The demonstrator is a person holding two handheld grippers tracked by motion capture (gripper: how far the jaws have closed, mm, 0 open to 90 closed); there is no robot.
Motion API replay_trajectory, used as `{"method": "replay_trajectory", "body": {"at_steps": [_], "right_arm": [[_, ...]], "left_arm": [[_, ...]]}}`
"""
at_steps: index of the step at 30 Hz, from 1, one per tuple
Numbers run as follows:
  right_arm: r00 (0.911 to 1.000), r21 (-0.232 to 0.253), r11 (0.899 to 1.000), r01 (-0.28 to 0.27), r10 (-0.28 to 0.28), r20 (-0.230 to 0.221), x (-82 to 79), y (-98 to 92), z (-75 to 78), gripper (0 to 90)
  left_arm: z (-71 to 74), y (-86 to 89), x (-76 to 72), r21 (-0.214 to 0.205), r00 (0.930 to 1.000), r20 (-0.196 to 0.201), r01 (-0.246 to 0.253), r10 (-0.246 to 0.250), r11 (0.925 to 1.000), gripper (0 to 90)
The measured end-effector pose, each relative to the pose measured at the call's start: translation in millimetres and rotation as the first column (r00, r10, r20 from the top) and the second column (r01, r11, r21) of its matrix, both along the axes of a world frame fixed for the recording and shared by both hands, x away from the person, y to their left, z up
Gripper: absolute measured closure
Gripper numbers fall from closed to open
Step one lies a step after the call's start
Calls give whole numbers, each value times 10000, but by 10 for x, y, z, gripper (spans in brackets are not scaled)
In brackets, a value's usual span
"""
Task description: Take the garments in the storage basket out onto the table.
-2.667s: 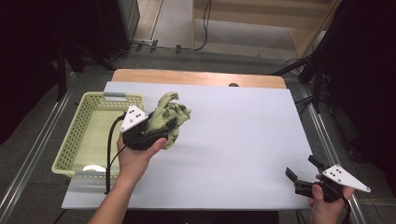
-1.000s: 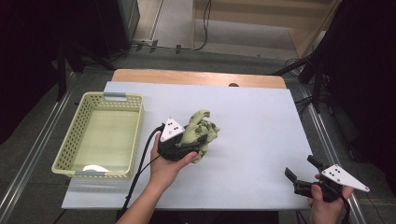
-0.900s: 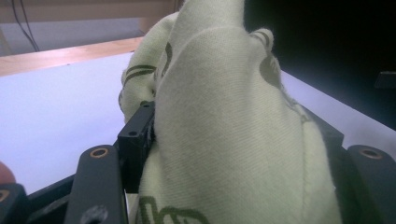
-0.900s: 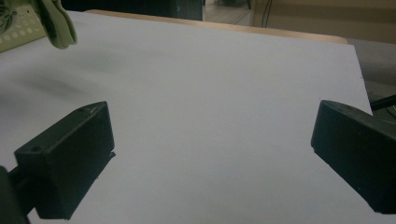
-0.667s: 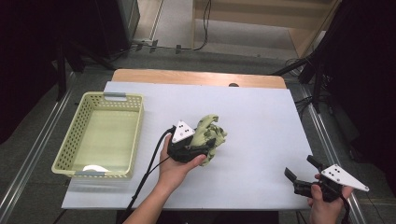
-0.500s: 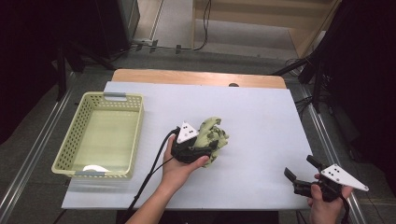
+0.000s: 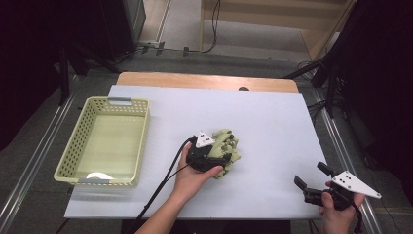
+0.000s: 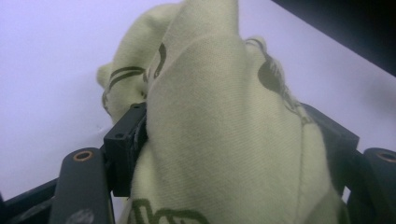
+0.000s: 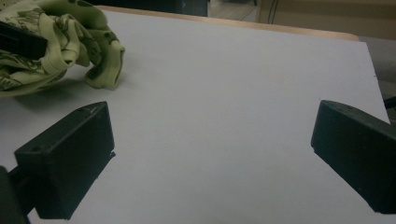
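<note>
The left tool [image 7: 210, 157] has carried the crumpled pale-green patterned cloth [image 7: 227, 151] from the yellow-green plastic basket [image 7: 80, 157] down onto the white bench [image 7: 272, 126] right of it, jaws just easing apart around the cloth, so a release looks near; the right tool [image 7: 319, 187] waits agape

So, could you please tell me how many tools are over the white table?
2: the left tool is at the crumpled green cloth mid-table; the right tool stands open near the table's front right corner.

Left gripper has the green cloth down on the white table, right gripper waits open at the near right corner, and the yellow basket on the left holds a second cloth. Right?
Not quite: the basket holds no second cloth, as the high view shows. The rest stands: the left gripper has the green cloth on the table, and the right gripper waits open at the near right corner.
</note>
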State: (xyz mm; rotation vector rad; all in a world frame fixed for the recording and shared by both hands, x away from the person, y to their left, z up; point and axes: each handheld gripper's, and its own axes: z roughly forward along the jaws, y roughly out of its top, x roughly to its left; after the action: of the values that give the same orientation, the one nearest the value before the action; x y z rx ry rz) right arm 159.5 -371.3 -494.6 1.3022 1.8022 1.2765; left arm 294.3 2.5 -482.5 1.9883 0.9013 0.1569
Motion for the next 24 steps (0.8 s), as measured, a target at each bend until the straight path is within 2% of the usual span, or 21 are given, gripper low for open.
{"method": "replay_trajectory", "body": {"at_steps": [3,4,9,12,14,17,20,24], "right_arm": [[10000,-6,10000,-47,47,-60,12,22,-5,0],[10000,3,10000,-72,72,-54,15,30,-5,0],[10000,138,9999,-74,74,23,43,88,19,0],[9997,229,9995,-224,221,126,79,177,76,0],[9990,149,9991,-401,398,207,108,259,118,0],[9971,-56,9977,-674,675,338,168,386,169,0],[9949,-30,9957,-921,921,405,218,513,215,0],[9911,-37,9924,-1227,1227,526,279,677,273,0]], "left_arm": [[2,-8,-11,-51,9998,201,91,-90,9999,188],[12,-11,-16,-190,9998,200,90,-86,9998,173],[57,-2,-24,-429,9992,408,58,-40,9991,126],[83,16,-34,-424,9983,547,-184,207,9989,76],[107,36,-39,-495,9982,599,-57,87,9988,21],[164,88,-59,-547,9967,803,-87,131,9985,0],[215,175,-63,-847,9957,915,-59,137,9964,0],[269,290,-93,-998,9940,1068,-123,230,9949,0]]}}
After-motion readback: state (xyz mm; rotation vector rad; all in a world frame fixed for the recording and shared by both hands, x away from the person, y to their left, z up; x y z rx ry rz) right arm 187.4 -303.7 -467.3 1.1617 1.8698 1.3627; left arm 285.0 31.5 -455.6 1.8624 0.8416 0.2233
